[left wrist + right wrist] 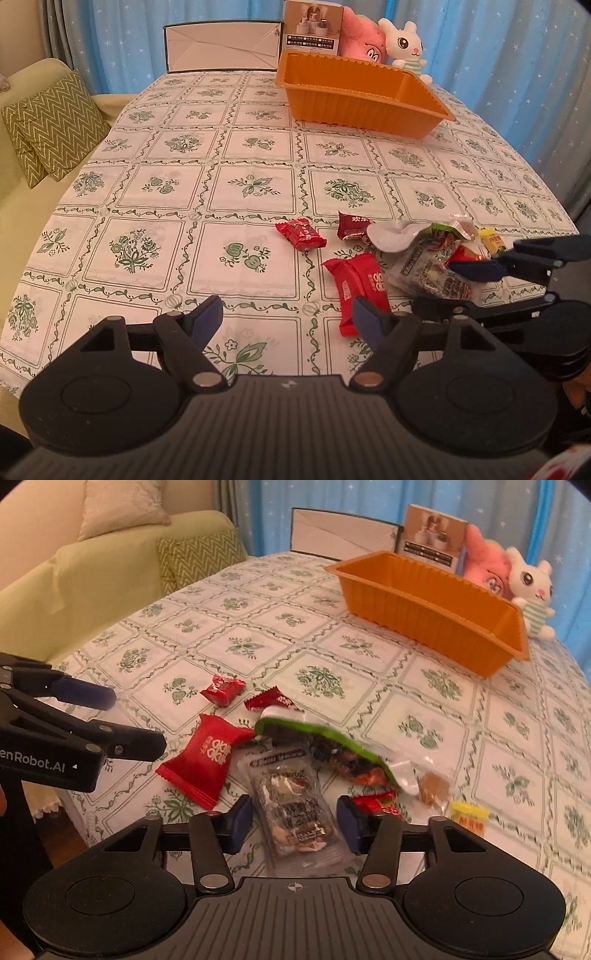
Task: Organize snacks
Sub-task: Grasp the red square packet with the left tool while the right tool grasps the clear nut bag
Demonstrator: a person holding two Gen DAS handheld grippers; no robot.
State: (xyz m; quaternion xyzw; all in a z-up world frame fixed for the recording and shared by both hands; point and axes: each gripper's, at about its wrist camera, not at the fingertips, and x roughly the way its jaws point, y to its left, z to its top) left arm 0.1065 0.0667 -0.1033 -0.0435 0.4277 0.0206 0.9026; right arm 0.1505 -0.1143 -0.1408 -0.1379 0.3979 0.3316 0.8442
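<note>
Several wrapped snacks lie loose on the bench (436,686), which is covered with a white cloth printed with green floral squares. Between the jaws of the right gripper (293,821) lies a clear plastic packet of dark mixed sweets (295,812); the blue pads flank it on both sides, and whether they press it cannot be told. Just beyond the jaws a green-edged crinkled bag (332,746) lies partly over the clear packet's far end. Beside the right jaw are a small red foil packet (380,803), a brownish clear-wrapped sweet (434,790) and a yellow wrapped sweet (469,814). To the left of the jaws lies a large red pillow pack with white lettering (208,755), and farther out two small red wrapped candies (223,690) (271,701).

The left gripper (288,325) hovers over bare cloth with its jaws apart and nothing between them; the large red pack lies just beyond its right jaw.

Well beyond both jaws, an orange ribbed plastic tray (351,107) stands empty near the far edge of the bench. Behind it are a white open cardboard box (221,46), a beige product carton (314,27), a pink plush toy (360,38) and a white plush rabbit (404,46). Blue star-patterned curtains (498,55) hang behind, and a pale green sofa (92,583) with a zigzag cushion (51,125) stands off to the left.
</note>
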